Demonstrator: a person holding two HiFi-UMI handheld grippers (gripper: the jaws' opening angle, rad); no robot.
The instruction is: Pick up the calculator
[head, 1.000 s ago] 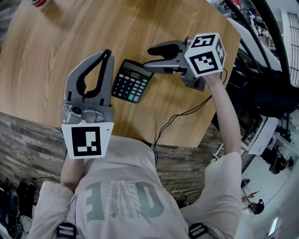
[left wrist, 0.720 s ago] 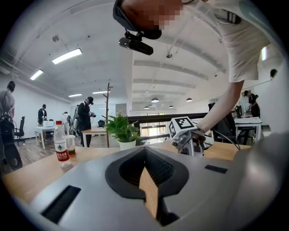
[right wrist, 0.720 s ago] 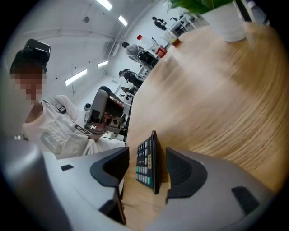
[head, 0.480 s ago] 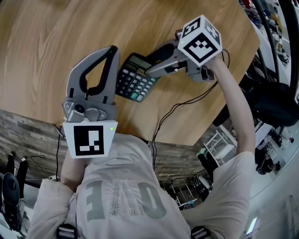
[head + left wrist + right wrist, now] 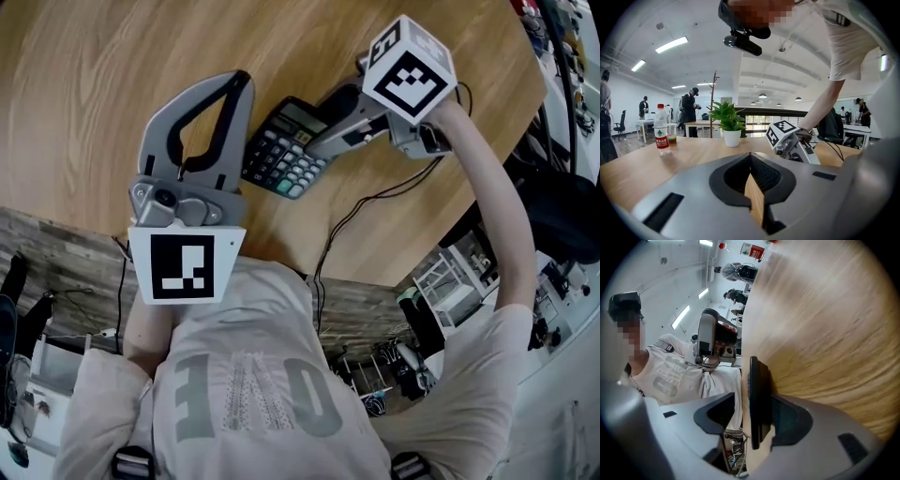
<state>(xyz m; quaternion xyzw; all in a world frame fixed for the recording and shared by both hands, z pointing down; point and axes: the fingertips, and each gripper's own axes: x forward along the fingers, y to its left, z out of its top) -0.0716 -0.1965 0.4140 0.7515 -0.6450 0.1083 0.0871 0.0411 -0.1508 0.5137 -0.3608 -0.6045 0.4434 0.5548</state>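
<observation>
Your right gripper (image 5: 753, 404) has its jaws spread around the calculator (image 5: 281, 155): one jaw rests against its back, and the other stands clear of the keys. The calculator is near the table's (image 5: 94, 75) edge closest to you. Your left gripper (image 5: 236, 84) is closed and empty, just beside the calculator.

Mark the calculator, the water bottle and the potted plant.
calculator (image 5: 279, 159): head view, on its keypad.
water bottle (image 5: 661, 138): left gripper view, on its red label.
potted plant (image 5: 731, 138): left gripper view, on its white pot.
</observation>
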